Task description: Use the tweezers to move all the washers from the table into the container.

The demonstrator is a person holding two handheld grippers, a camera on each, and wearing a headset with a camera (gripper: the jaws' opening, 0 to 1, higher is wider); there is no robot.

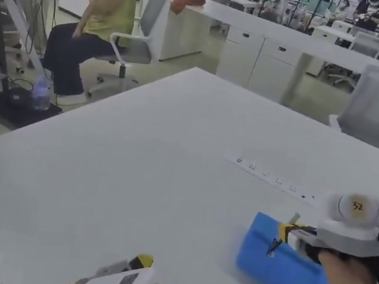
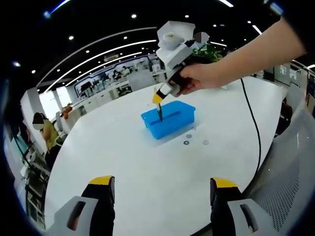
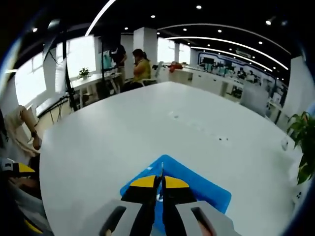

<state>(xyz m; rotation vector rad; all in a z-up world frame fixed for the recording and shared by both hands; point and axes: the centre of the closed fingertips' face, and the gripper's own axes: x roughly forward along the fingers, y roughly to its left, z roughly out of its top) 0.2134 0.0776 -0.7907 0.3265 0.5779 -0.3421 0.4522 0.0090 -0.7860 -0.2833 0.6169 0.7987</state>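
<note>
Low in the right gripper view, the right gripper (image 3: 158,183) pinches narrow on the tweezers (image 3: 161,171), tips pointing down into the blue container (image 3: 209,191) (any washer in them is too small to tell). Centre of the left gripper view, three washers (image 2: 186,143) lie on the table (image 2: 123,157) just beside the container; the left gripper (image 2: 162,187) at bottom gapes wide, empty

The tweezers (image 2: 160,114) are too small to resolve.

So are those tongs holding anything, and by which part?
The right tongs are shut on the upper end of the tweezers, tips down into the blue container. The left tongs are open, empty.
</note>
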